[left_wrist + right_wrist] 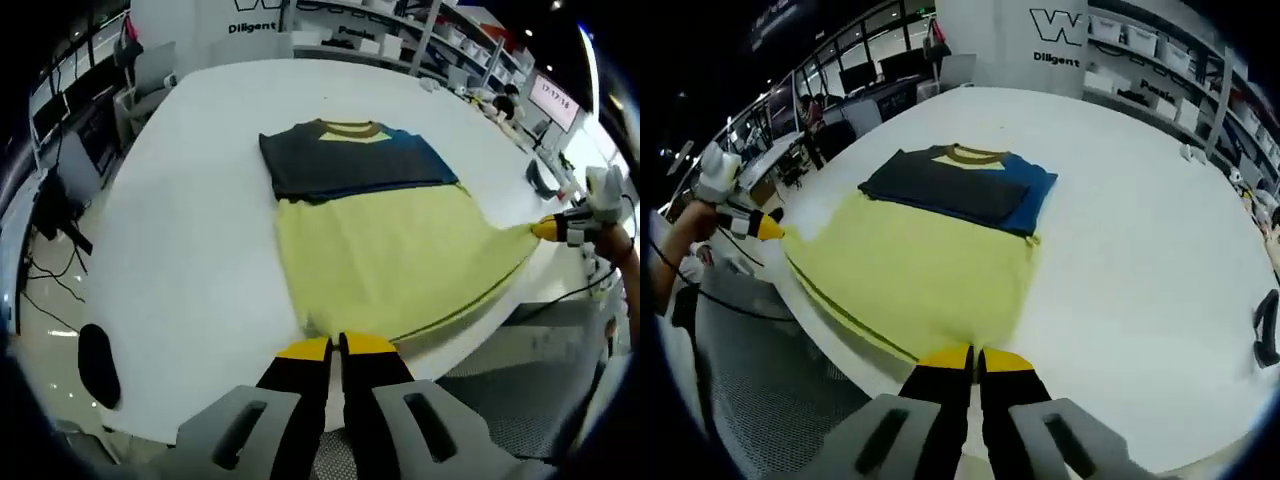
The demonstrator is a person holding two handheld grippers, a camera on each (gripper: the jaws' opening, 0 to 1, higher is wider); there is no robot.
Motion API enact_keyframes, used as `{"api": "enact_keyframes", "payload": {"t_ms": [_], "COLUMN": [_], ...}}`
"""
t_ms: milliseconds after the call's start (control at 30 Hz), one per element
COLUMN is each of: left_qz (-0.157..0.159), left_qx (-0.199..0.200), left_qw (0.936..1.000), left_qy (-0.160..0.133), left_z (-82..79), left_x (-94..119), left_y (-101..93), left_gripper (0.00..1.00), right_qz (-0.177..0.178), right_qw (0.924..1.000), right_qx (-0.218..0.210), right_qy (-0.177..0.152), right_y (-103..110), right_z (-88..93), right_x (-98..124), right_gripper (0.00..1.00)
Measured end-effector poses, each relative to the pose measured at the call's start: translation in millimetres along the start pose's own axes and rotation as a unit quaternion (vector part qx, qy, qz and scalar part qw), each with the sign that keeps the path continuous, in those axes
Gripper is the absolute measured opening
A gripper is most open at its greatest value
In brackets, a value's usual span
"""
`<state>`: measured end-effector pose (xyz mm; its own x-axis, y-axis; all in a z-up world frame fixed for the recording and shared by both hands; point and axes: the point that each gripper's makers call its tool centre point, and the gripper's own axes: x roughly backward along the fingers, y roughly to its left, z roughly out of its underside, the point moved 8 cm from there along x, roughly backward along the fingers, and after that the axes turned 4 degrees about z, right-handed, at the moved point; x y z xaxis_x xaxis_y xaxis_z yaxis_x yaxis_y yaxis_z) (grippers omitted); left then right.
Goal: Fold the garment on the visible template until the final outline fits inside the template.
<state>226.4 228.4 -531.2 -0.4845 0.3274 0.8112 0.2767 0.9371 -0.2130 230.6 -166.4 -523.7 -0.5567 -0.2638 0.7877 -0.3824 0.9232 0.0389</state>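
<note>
A T-shirt [390,240] lies flat on the white table [190,210], collar at the far side, dark navy and blue on top, pale yellow below. My left gripper [335,347] is shut on one corner of the yellow hem at the near table edge. My right gripper [541,229], held by a gloved hand, pinches the other hem corner and pulls it taut. In the right gripper view the T-shirt [910,260] spreads ahead of the right gripper [975,358], shut on the hem. The left gripper [773,229] grips the far hem corner.
A black object [97,362] rests near the table edge; it also appears as the black object [1265,330] in the right gripper view. Shelves with boxes [400,35] line the back wall. Chairs and cables [50,200] stand beside the table. Grey floor lies below the near edge.
</note>
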Motion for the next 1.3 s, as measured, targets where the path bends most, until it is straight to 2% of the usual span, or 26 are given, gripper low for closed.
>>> {"api": "enact_keyframes", "payload": {"t_ms": [67, 133, 233, 300, 333, 633, 800, 867, 1100, 1300], "left_qz": [0.000, 0.000, -0.001, -0.001, -0.001, -0.011, -0.016, -0.018, -0.038, -0.054], "left_qx": [0.005, 0.006, 0.004, 0.005, 0.006, 0.002, 0.001, 0.001, -0.014, -0.010], "left_qw": [0.9998, 0.9997, 0.9996, 0.9991, 0.9988, 0.9968, 0.9952, 0.9948, 0.9909, 0.9877], "left_qy": [-0.017, -0.024, -0.028, -0.043, -0.048, -0.080, -0.097, -0.101, -0.129, -0.146], "left_z": [-14.2, -22.8, -27.5, -47.2, -53.9, -102.0, -131.3, -137.9, -183.8, -210.9], "left_x": [2, 3, 3, 4, 4, -4, -12, -14, -31, -47], "left_y": [1.5, 1.9, 2.5, 4.3, 5.5, 14.2, 20.9, 22.1, 28.7, 38.2], "left_gripper": [0.07, 0.06, 0.06, 0.06, 0.06, 0.06, 0.06, 0.06, 0.06, 0.06], "right_qz": [0.006, 0.006, 0.008, 0.008, 0.008, 0.020, 0.028, 0.029, 0.045, 0.051], "right_qw": [0.9996, 0.9994, 0.9990, 0.9984, 0.9982, 0.9953, 0.9939, 0.9935, 0.9928, 0.9921], "right_qx": [-0.010, -0.012, -0.010, -0.003, -0.001, 0.021, 0.018, 0.016, 0.008, -0.002], "right_qy": [-0.026, -0.033, -0.043, -0.056, -0.059, -0.093, -0.105, -0.109, -0.111, -0.115], "right_y": [-5, -7, -9, -16, -17, -29, -39, -41, -53, -64], "right_z": [-14.7, -21.1, -27.7, -46.9, -50.9, -98.3, -119.7, -125.0, -156.0, -176.5], "right_x": [0, 0, 0, -2, -3, -14, -22, -23, -43, -63], "right_gripper": [0.00, 0.00, 0.00, 0.00, 0.00, 0.00, 0.00, 0.00, 0.00, 0.00]}}
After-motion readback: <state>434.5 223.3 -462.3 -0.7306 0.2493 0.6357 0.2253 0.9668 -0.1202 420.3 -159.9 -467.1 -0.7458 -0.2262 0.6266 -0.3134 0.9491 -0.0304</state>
